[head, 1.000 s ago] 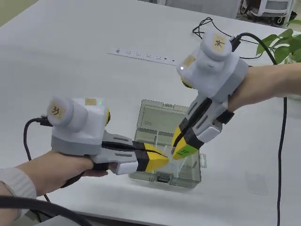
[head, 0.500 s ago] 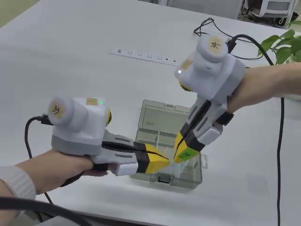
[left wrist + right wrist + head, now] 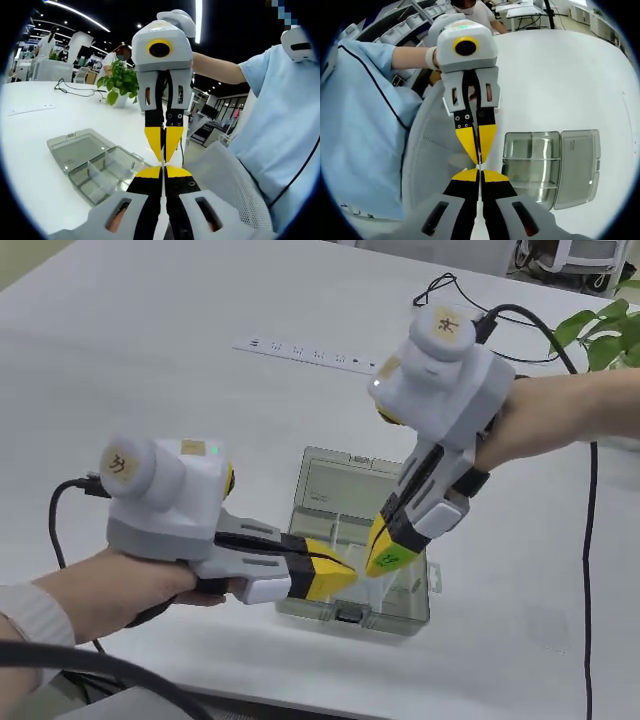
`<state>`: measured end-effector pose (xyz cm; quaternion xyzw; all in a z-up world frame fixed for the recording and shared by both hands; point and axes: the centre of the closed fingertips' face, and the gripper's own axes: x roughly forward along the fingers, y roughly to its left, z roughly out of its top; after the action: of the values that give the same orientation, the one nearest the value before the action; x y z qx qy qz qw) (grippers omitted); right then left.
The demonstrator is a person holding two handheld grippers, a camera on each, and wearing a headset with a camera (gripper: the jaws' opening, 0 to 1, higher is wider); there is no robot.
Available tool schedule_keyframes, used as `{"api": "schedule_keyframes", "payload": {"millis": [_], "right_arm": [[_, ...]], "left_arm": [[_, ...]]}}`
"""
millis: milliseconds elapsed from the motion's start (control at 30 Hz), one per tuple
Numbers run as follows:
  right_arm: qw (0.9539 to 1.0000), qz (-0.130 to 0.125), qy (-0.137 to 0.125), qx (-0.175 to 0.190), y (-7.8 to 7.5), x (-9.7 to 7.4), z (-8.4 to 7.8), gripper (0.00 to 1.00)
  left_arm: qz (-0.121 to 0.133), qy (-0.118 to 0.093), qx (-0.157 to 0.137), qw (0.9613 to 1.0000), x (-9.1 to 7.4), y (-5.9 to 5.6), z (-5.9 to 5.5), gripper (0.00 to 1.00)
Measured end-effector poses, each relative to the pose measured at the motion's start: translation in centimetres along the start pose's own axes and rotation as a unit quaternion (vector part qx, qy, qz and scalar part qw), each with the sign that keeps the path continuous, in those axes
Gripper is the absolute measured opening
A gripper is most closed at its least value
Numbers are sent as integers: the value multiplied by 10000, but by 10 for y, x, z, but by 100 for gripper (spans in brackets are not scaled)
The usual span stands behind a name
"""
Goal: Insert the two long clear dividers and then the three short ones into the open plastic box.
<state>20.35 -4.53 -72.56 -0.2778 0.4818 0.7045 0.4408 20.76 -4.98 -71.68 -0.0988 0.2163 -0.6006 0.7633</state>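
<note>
1. Notably, left gripper (image 3: 345,572) and right gripper (image 3: 380,562) meet tip to tip just above the open plastic box (image 3: 400,620).
2. Both jaw pairs sit narrow; whether they pinch a clear divider cannot be told.
3. Likely best: lower any divider upright, square to the box walls.

Power strip (image 3: 300,353), plant (image 3: 600,332) (far side)

left gripper (image 3: 342,573) (white-grey handheld body, black jaws, yellow tips): held low and near level in the left hand (image 3: 150,590), jaws pressed together, no gap visible. right gripper (image 3: 378,562) (same white body, yellow-tipped black jaws): angled steeply down from the bare right forearm (image 3: 560,415), jaws likewise closed. Its fingertips sit nose to nose with the left fingertips, touching or just beside, can't tell which. White knit cuff (image 3: 25,625) on the left wrist.
</note>
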Motion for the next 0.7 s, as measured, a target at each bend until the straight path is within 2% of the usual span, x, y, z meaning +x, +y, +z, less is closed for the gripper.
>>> {"api": "schedule_keyframes", "payload": {"millis": [233, 433, 533, 700], "right_arm": [[10000, -36, 41, -24, -1, 0, -2, 2], [9999, -112, 16, 52, -6, -1, -2, 2], [9996, -272, 52, 89, -13, -2, -4, 2], [9976, -654, 149, 167, -29, -5, -9, 2]], "left_arm": [[30, 27, 44, 10000, 3, -1, -1, 0], [189, -45, 101, 9998, 0, 6, -1, 1], [471, -7, 44, 9989, -4, 16, -3, 15], [865, 28, 188, 9961, -12, 30, -7, 32]]}}
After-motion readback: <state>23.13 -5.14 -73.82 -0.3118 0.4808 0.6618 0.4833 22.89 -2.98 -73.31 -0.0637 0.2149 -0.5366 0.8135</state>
